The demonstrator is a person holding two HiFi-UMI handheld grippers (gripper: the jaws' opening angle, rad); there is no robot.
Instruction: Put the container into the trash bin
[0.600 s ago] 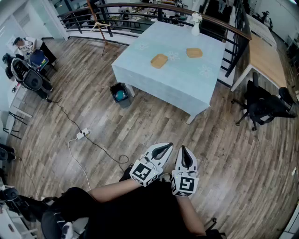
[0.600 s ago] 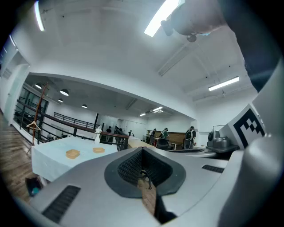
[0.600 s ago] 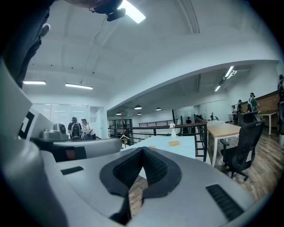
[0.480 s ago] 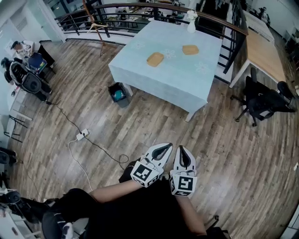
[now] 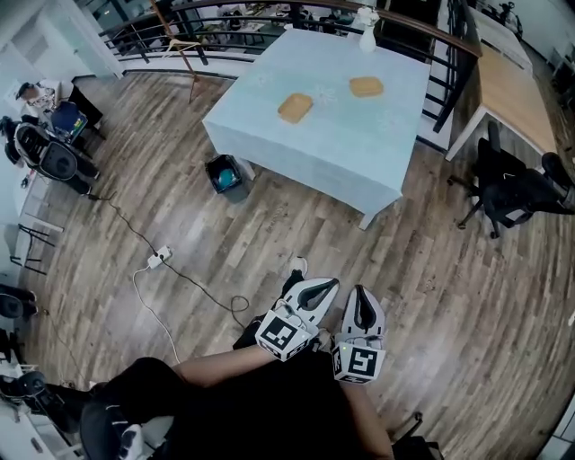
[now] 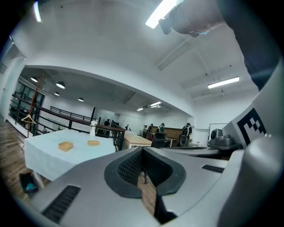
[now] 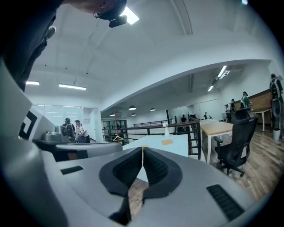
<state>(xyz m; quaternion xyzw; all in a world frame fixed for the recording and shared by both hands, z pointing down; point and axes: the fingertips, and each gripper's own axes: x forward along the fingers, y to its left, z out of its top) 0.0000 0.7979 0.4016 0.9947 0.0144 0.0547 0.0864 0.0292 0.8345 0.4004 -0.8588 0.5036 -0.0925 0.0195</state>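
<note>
Two tan containers lie on the light-blue table (image 5: 359, 144): one (image 5: 295, 107) toward its left, the other (image 5: 366, 86) farther back. A small dark trash bin (image 5: 225, 178) with something teal inside stands on the floor by the table's left corner. My left gripper (image 5: 329, 284) and right gripper (image 5: 362, 293) are held side by side close to my body, far from the table, both shut and empty. The left gripper view shows the containers (image 6: 65, 146) on the table (image 6: 49, 155) and the bin (image 6: 28, 185). In the right gripper view one container (image 7: 167, 142) is visible beyond the shut jaws.
A white bottle (image 5: 366, 17) stands at the table's far edge. A black railing (image 5: 449, 54) runs behind it. Black office chairs (image 5: 517, 193) sit at right near a wooden desk (image 5: 512, 94). A power strip and cable (image 5: 159, 260) lie on the wood floor at left.
The table, containers and bin have shifted slightly in the head view as I move. Both grippers sit a little lower and rightward in the picture, still shut.
</note>
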